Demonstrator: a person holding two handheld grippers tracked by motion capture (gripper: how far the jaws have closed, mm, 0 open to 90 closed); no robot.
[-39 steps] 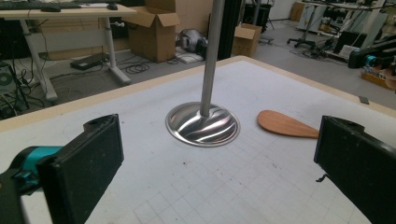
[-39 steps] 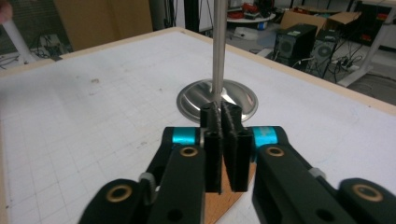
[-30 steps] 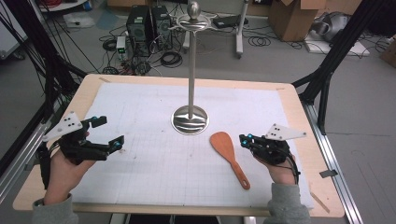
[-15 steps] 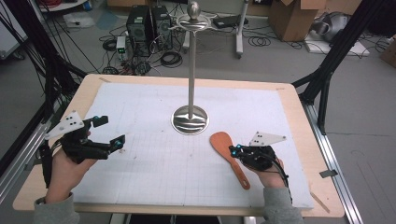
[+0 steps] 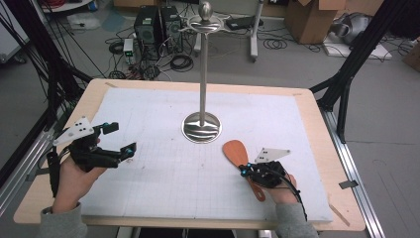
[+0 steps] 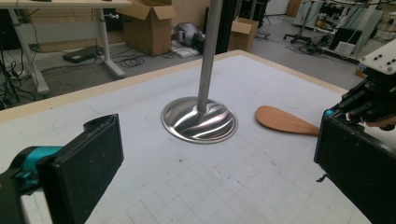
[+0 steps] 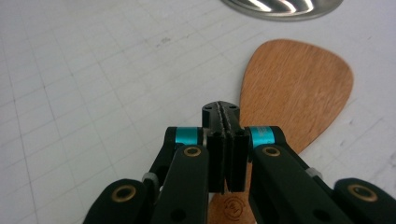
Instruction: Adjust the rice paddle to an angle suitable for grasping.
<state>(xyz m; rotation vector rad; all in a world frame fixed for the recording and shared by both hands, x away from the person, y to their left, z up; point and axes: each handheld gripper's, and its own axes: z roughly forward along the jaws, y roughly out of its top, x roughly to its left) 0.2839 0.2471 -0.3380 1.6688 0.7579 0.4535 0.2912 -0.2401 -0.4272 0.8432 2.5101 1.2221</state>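
right tongs (image 7: 223,112): pressed together, empty | wooden spatula (image 7: 294,88): directly beneath | left tongs (image 5: 121,139): spread

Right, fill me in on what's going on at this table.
A person sits at the table with a gripper in each hand. The right gripper, its fingers pressed together with nothing between them, hovers low over the handle of a wooden spatula that lies flat on the white mat beside a metal stand. The left gripper waits open off to the side, holding nothing.
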